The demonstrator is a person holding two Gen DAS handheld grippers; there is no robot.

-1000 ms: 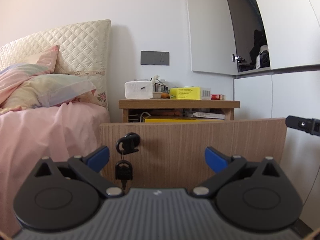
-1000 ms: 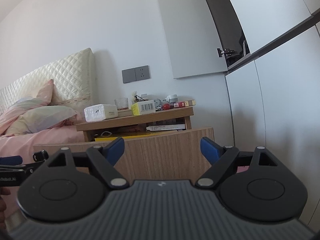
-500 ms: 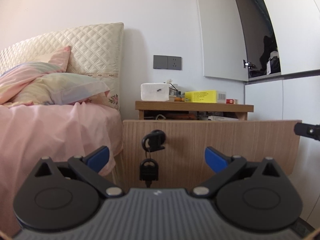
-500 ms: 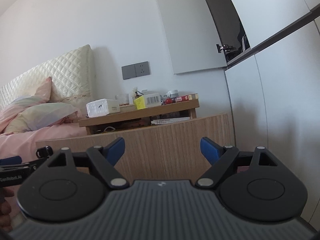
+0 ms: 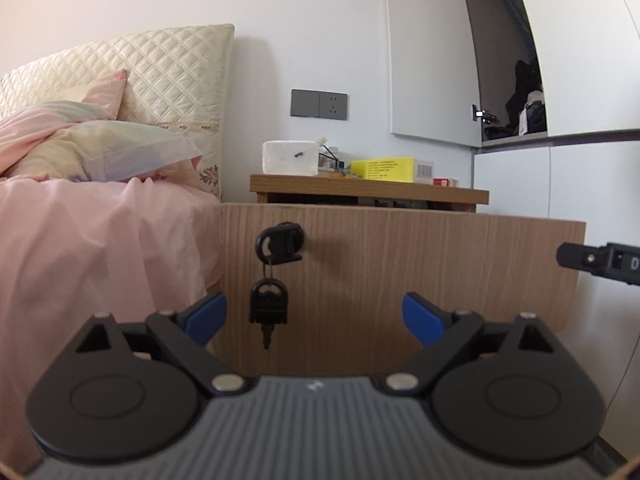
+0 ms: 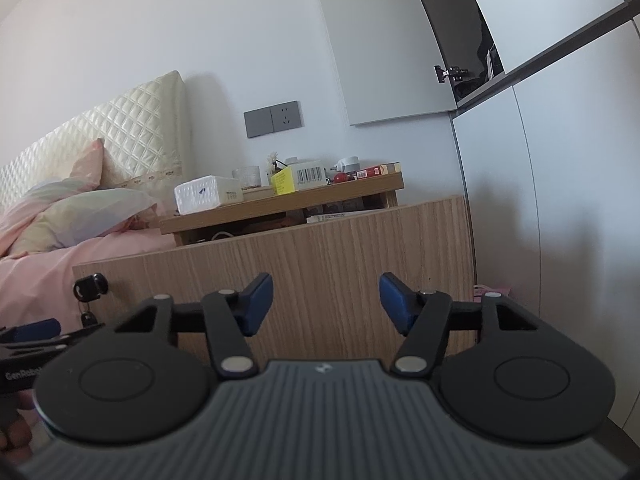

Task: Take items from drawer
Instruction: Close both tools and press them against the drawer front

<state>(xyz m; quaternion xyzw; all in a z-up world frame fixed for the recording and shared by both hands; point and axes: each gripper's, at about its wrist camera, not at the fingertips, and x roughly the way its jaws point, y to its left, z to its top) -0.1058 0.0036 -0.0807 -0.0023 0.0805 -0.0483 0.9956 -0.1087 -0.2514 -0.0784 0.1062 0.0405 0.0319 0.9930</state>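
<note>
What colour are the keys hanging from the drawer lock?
Black; the keys on the drawer show best in the left wrist view.

Wood-grain drawer [image 5: 400,272] stands pulled out, key [image 5: 269,304] hanging from its lock.

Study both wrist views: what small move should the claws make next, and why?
Probably raise both claws above the drawer front. The left claw and right claw are open, empty and low in front of the pulled-out panel, so its contents are hidden and out of reach.
</note>
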